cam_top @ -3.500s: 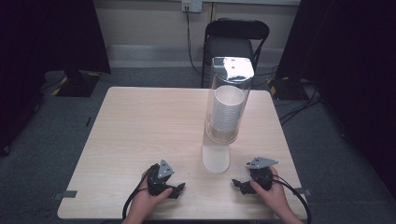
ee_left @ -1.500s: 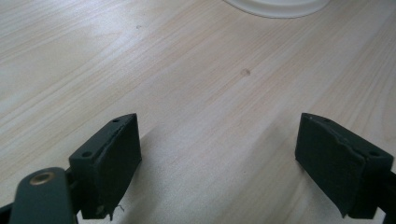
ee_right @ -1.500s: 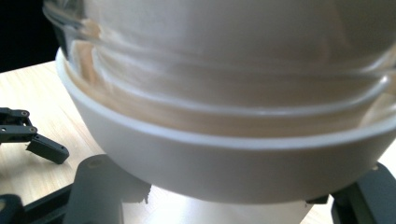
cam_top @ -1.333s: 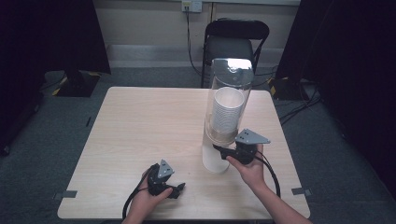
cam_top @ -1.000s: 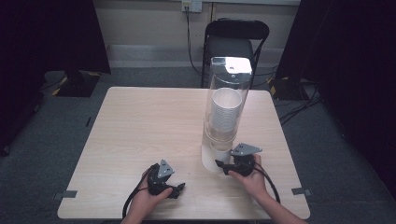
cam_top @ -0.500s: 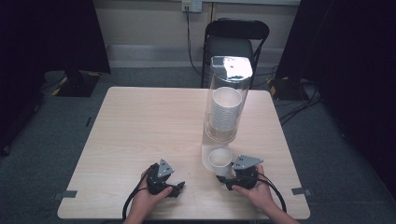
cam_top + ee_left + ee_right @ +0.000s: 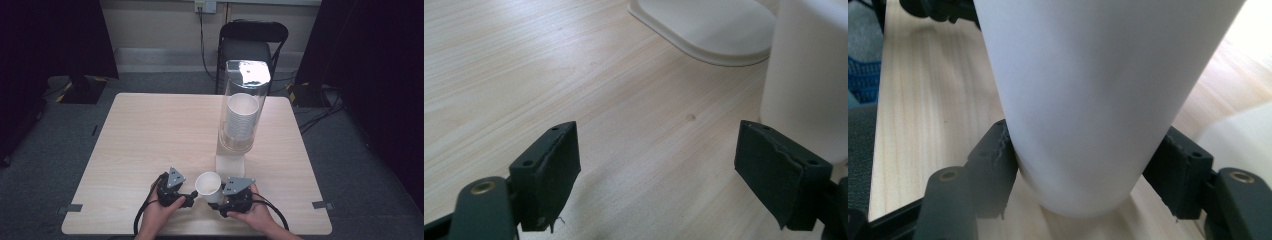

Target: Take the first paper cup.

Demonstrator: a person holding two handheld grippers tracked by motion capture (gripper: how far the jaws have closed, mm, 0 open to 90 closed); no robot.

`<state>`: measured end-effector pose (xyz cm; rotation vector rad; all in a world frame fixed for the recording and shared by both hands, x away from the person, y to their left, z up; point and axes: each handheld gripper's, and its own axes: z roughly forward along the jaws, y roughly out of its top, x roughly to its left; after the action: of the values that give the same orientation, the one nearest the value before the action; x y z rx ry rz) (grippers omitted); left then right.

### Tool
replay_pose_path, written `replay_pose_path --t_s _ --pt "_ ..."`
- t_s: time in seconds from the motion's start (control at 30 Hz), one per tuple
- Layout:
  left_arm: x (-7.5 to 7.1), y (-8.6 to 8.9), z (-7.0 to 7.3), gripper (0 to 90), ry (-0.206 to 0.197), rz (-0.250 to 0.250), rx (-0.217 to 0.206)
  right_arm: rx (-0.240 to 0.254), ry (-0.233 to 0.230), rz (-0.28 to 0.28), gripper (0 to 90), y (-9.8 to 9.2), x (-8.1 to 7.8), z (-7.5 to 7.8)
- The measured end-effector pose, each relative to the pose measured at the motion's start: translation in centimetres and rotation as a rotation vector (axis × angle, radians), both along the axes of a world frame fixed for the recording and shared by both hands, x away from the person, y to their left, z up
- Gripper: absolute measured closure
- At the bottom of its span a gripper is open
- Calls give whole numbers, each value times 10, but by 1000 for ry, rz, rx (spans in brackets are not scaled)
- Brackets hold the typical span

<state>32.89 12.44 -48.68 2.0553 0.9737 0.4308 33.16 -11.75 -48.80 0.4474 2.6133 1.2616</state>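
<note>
Paper cup (image 7: pixel 209 185) sits between the jaws of the right tool (image 7: pixel 220 201), near the front edge of the table (image 7: pixel 150 130) and just in front of the cup dispenser (image 7: pixel 240 120). From the high view the cup stands upright with its open mouth up, held low on its body by the right tool, whose hand (image 7: pixel 252 215) comes in from the near side. In the right gripper view the white cup wall (image 7: pixel 1098 100) fills the space between the two black jaws, and both pads touch its sides close to the bottom; the jaws have just been easing apart a little, yet they grasp the cup. Left tool (image 7: pixel 192 199) rests just left of the cup, near it but apart, its hand (image 7: pixel 157 212) lying on the table. In the left gripper view its jaws stand wide, released, with bare wood between them; the cup's white wall (image 7: pixel 809 75) rises just beyond the right-hand jaw, and the dispenser's cream base (image 7: pixel 709 25) lies farther off. Inside the dispenser's clear tube a stack of cups (image 7: pixel 241 117) is seen.
</note>
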Motion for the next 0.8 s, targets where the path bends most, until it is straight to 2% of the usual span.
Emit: replay_pose_path --t_s 0.2,0.4,0.5,0.53,0.6,0.8 --pt "0 -1 0 183 -3 -15 26 -4 27 -20 329 0 2 -2" --pt "0 -3 -1 190 -6 -15 14 -12 35 -38 330 -6 4 -5" --pt "1 -4 -1 190 -6 -13 14 -10 37 -35 337 -8 4 -6" --pt "1 -3 -1 190 -7 -21 33 -12 38 -27 339 -8 4 -6" --pt "1 -6 -2 190 -9 -6 12 -18 35 -26 341 -7 3 -6" --pt "2 -6 0 193 -24 0 18 -29 28 2 339 -2 2 -8"
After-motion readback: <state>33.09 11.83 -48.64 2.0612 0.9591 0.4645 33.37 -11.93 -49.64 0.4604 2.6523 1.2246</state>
